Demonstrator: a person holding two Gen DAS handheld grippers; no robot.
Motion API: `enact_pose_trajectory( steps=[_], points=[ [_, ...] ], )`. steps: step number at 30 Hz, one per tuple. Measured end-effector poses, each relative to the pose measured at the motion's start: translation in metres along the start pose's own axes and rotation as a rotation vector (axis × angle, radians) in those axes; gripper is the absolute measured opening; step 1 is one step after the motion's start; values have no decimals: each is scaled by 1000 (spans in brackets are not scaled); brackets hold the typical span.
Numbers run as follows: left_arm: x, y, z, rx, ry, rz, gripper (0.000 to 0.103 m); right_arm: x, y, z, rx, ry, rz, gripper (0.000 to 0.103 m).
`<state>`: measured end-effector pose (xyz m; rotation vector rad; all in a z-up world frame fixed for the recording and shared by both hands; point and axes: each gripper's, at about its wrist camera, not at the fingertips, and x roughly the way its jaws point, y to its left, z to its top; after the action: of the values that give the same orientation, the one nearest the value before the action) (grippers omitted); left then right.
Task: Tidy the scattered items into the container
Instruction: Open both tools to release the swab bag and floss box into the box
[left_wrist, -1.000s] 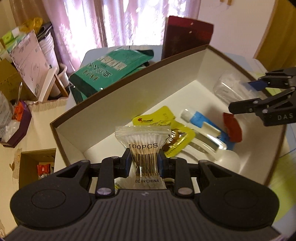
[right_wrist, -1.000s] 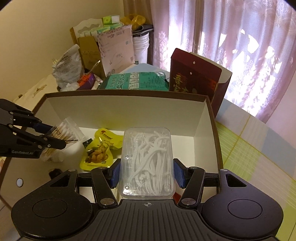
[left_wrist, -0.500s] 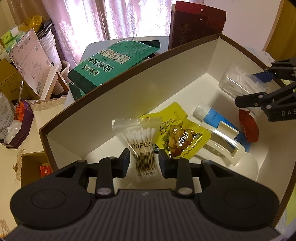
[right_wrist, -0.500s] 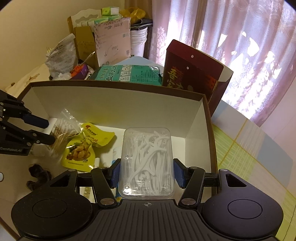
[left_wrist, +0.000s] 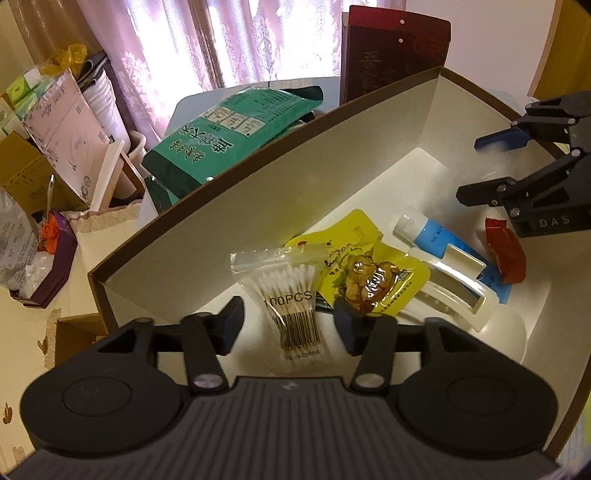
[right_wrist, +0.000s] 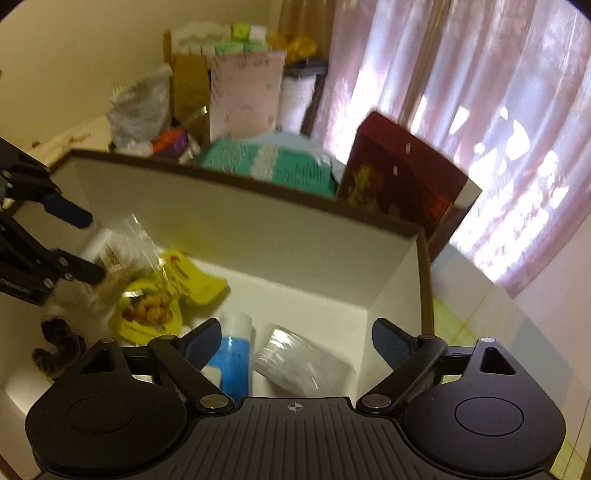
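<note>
"100PCS" cotton swab bag, "DAS" gripper

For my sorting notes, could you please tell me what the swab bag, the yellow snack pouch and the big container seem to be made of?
Swab bag: thin clear plastic film, glossy; the swabs show through.
Yellow snack pouch: printed plastic or foil laminate with a shiny clear window.
Container: probably matte cardboard, with pale flat walls and a brown edge.

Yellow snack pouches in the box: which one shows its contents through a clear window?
The nearer yellow pouch, overlapping the cotton swab bag; the pouch behind shows only print.
</note>
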<state>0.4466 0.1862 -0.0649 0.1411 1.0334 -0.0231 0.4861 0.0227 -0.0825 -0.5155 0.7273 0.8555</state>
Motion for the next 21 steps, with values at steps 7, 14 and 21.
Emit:
enact_pose_trajectory(
  steps=[7,14,21],
  points=[
    [-8,-1,0,-9,-16,1,62,-16,6,-6,13,18,43,93],
    [-23,-7,-5,-23,-30,4,67,-39,12,-18,60,39,78,93],
    [-44,-15,-12,-40,-46,14,79,-60,13,-32,200,49,72,93]
  ],
)
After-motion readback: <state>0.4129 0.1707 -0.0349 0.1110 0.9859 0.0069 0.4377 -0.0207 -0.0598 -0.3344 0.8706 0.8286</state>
